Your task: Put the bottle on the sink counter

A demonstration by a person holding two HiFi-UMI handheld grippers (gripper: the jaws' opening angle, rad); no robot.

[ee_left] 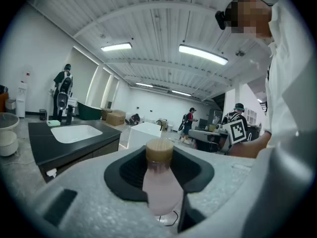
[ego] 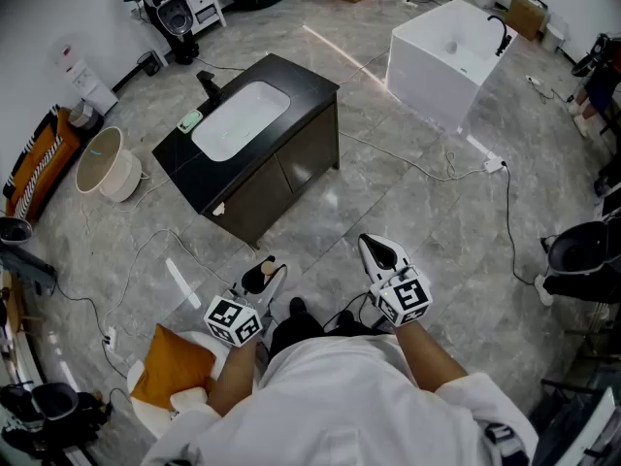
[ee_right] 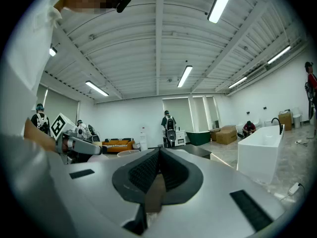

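My left gripper [ee_left: 159, 158] is shut on a pale pink bottle [ee_left: 159, 185] with a tan cap, which stands upright between the jaws. In the head view the left gripper [ego: 266, 274] hangs over the floor, well short of the black sink counter [ego: 291, 81] with its white basin [ego: 240, 119]. That counter [ee_left: 47, 150] lies ahead to the left in the left gripper view. My right gripper [ego: 380, 253] is beside the left one. Its dark pads [ee_right: 171, 171] meet with nothing between them.
A black faucet [ego: 207, 83] and a green item [ego: 189, 120] sit on the counter's far side. A white bathtub [ego: 451, 56] stands behind it, a round white basket [ego: 107, 163] to its left. Cables cross the floor [ego: 437, 168]. An orange cushion [ego: 170, 367] lies near my left arm.
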